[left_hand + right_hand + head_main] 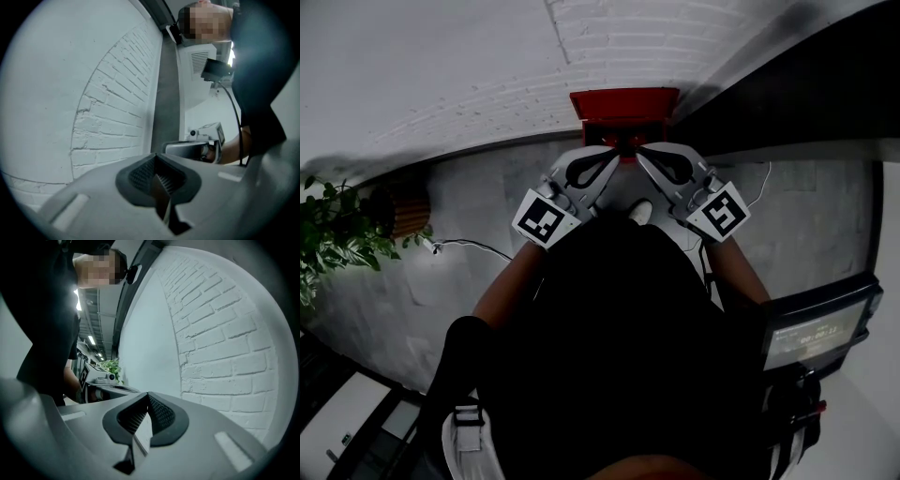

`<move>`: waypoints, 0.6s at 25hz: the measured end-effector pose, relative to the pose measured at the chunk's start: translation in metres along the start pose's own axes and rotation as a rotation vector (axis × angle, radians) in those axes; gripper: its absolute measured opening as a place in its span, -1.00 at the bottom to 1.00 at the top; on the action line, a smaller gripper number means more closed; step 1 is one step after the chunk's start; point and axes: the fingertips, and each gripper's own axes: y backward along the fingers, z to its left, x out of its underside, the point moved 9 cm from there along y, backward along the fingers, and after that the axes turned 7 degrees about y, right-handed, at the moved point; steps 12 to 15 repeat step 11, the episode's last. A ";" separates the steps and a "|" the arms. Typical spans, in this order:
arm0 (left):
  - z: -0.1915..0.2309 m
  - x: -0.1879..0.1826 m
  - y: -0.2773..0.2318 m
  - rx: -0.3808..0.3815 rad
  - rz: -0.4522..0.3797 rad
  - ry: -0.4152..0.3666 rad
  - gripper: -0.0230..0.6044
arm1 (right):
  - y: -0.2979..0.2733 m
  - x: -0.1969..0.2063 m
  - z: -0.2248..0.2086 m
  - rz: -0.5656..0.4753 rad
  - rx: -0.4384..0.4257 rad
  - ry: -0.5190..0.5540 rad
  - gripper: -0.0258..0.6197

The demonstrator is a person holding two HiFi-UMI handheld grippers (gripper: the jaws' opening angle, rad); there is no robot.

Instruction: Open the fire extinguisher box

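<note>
Pretty tight up front: the red metal box [623, 108] sits right at the white brick wall [609, 37], with the left gripper [612, 153] and right gripper [641, 157] crowding it, tips nearly touching. The grey floor [469, 216] is open on both sides, with a leafy green plant [328, 234] far left and a dark screen unit [816, 328] on the right.

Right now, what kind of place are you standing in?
Probably an indoor corridor or lobby: a white brick wall, a red fire extinguisher box against it, a grey floor, and a leafy plant off to one side.
</note>
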 end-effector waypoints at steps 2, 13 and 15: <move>0.002 -0.002 0.001 -0.004 -0.008 -0.003 -0.92 | 0.000 0.000 0.000 0.001 0.003 -0.004 -0.89; 0.005 0.000 0.001 -0.022 -0.003 -0.001 -0.92 | 0.003 0.005 -0.003 -0.005 0.025 -0.017 -0.89; 0.005 0.000 0.001 -0.022 -0.003 -0.001 -0.92 | 0.003 0.005 -0.003 -0.005 0.025 -0.017 -0.89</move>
